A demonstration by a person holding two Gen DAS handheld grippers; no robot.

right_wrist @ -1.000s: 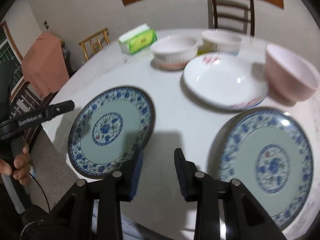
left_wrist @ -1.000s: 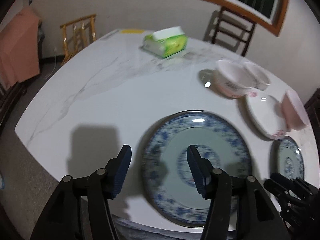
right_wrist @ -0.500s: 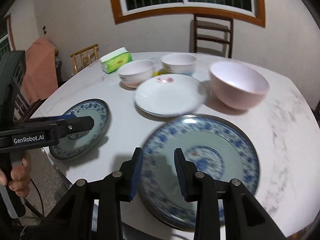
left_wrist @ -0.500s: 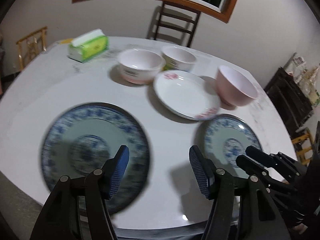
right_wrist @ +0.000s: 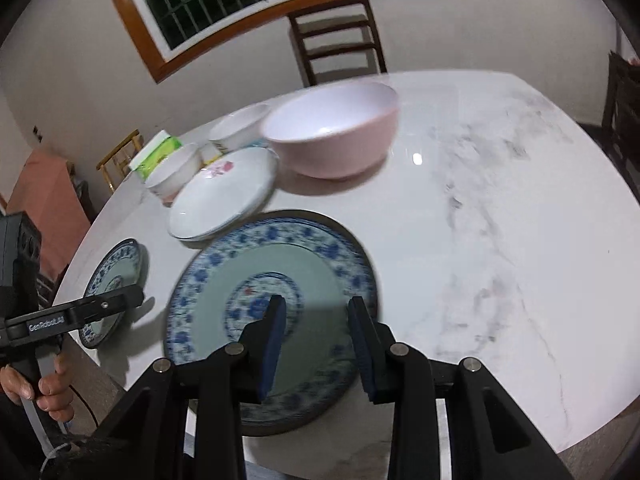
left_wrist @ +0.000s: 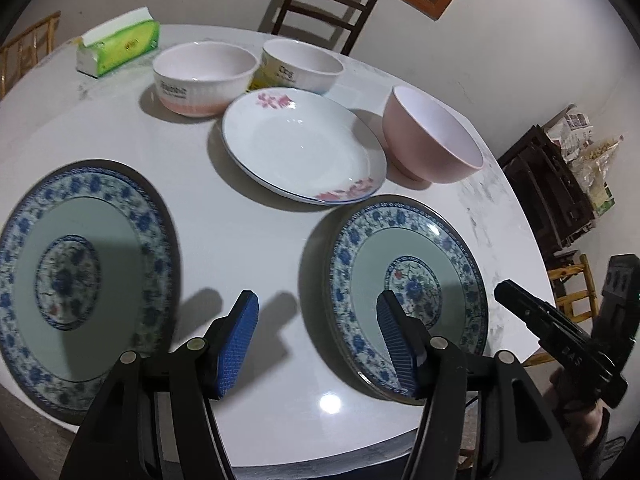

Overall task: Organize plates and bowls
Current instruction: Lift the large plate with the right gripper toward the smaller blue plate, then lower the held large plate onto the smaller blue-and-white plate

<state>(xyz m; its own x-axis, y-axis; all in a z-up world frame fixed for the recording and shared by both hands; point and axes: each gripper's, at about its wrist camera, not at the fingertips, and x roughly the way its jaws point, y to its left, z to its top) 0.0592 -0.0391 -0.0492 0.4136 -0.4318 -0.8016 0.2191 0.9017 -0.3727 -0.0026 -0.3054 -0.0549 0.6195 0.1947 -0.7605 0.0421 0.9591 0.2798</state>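
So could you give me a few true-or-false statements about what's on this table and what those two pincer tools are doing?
1. Two blue-patterned plates lie on the table, one to the left and one to the right. True.
2. The pink bowl is stacked inside the white plate. False: it stands on the table beside the plate.
3. The left gripper is open and holds nothing. True.
4. The right gripper has clamped a bowl. False: it is open, with the right-hand blue plate behind its fingers.
5. Two white bowls, one and another, sit behind the white plate. True.
6. The green tissue pack lies on a blue plate. False: it lies on the table at the far side.
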